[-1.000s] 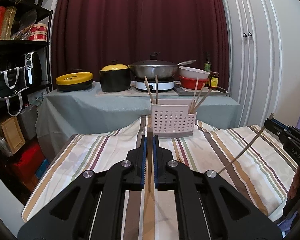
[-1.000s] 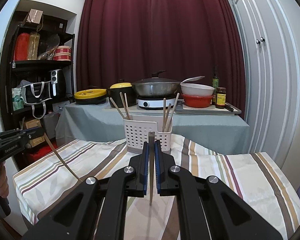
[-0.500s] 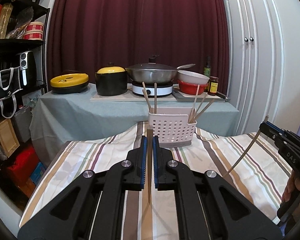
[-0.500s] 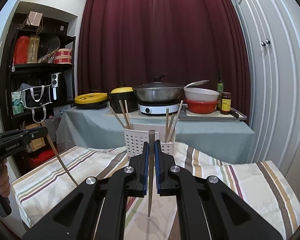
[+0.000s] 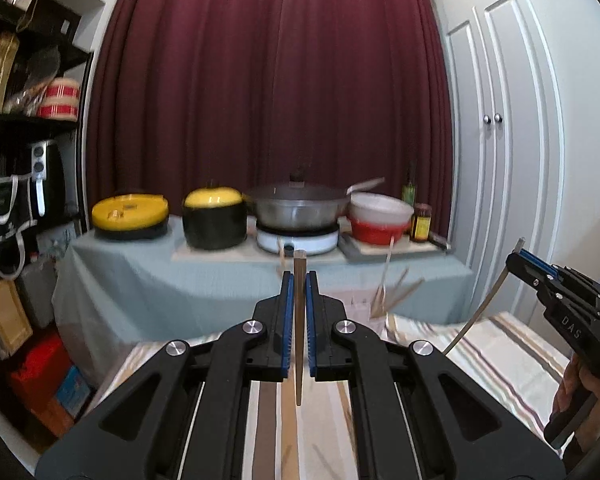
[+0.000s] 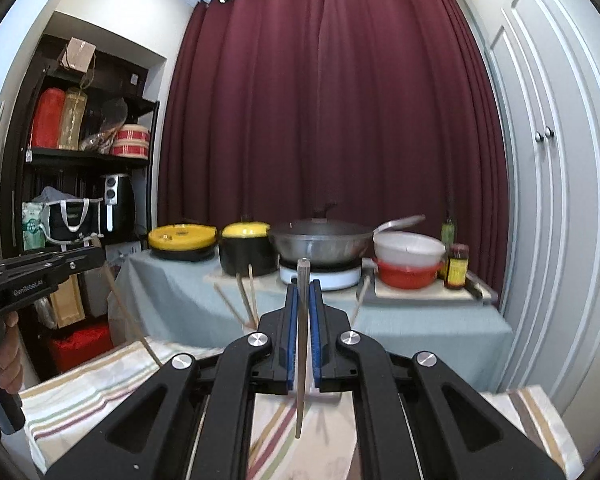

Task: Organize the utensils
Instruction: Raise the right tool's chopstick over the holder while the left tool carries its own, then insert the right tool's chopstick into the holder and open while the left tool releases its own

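Between the pads of each hand-held gripper point(image 5: 297, 312) point(image 6: 304, 320), clamped mid-shaft, 1 chopstick point(image 5: 299, 320) point(image 6: 301, 340) looks light, stiff, probably slippery.

A room in a home: a lidded steel wok point(image 6: 320, 242) sits on a white hotplate point(image 6: 320, 276) atop a grey-clothed table point(image 6: 172, 296), backed by dark red curtains point(image 6: 324, 120) (white panelled cupboard doors point(image 6: 548, 184) alongside), with cluttered black shelves point(image 6: 80, 156).
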Tool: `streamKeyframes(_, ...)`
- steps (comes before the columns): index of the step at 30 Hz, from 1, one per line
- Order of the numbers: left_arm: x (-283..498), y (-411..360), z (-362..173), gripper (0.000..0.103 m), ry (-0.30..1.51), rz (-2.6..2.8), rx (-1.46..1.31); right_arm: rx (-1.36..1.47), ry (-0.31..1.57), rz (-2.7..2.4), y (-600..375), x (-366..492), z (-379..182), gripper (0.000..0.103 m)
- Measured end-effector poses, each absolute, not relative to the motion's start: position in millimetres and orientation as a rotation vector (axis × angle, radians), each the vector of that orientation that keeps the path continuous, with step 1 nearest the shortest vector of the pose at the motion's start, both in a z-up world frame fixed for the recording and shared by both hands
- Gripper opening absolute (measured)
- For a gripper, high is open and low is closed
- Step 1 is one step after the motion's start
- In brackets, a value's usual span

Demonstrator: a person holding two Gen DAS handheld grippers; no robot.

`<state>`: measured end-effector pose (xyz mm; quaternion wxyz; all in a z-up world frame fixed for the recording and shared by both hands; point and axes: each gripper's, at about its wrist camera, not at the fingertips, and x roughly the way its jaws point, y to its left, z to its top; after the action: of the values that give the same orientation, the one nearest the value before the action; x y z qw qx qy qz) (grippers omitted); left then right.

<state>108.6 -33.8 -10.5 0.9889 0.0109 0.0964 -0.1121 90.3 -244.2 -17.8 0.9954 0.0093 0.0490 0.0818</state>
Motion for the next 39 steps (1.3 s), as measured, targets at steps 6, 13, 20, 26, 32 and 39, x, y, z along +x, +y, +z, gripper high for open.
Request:
streamKeyframes(6, 135.0, -47.9, 23.2, 0.006, 0.106, -0.244, 0.02, 0.005, 0.029, 0.181, -240.3, 114.9, 13.2, 0.006)
streamKeyframes(13, 176.1, -60.8, 48.0, 0.006, 0.068, -0.265, 0.009, 0.0, -0.026, 0.196, -242.4, 155.1, 42.2, 0.006)
streamKeyframes(20, 223.0, -75.3, 60.2, 0.006, 0.065, -0.275, -0.004, 0.002, -0.043, 0.179, -246.2, 194.1, 45.2, 0.006)
streamKeyframes(26, 257.4, -88.0, 51.9, 0.006, 0.086, -0.268, 0.022, 0.007, -0.029, 0.159, -250.1, 225.2, 32.5, 0.006)
streamKeyframes(32, 285.5, -94.4, 24.8, 0.006, 0.13, -0.265, 0.016, 0.024, 0.024, 0.157, -254.2, 255.3, 5.7, 0.006)
streamKeyframes(39, 309.3, -98.4, -5.2, 0.006, 0.174, -0.261, 0.024, 0.024, 0.095, 0.161, -249.2, 279.7, -24.2, 0.006)
